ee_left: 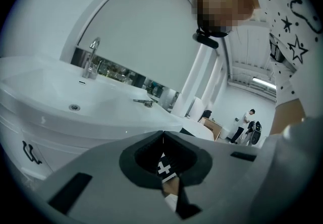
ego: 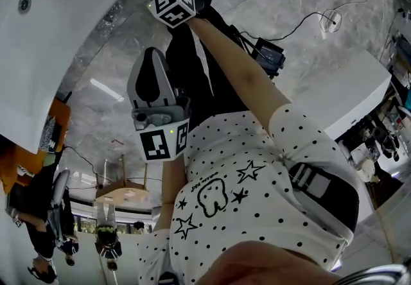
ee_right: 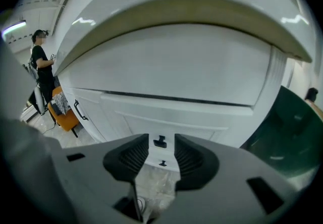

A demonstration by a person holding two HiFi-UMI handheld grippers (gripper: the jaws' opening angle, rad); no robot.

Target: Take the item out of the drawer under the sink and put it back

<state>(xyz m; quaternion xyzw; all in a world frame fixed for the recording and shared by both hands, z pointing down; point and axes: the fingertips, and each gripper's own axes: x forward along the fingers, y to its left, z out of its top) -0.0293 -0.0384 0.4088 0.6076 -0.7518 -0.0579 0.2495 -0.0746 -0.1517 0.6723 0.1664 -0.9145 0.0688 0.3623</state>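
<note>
Two grippers at vanity: right gripper (ee_right: 161,137) jaws spread, empty, upper drawer handle (ee_right: 160,142) dead ahead, framed in gap, untouched; left gripper (ee_left: 162,133) jaws pressed together, empty, aimed across sink (ee_left: 60,99) rim. Under sink, drawer (ee_right: 202,122) shut; item unseen, presumably inside.

Below the sink (ee_right: 176,11), cabinet centre: upper drawer (ee_right: 167,148), white front, small black pull (ee_right: 160,141), shut flush. Lower drawer (ee_right: 168,165) directly beneath it, same white front, smaller black pull (ee_right: 162,163), also shut. Both fronts upright.
</note>
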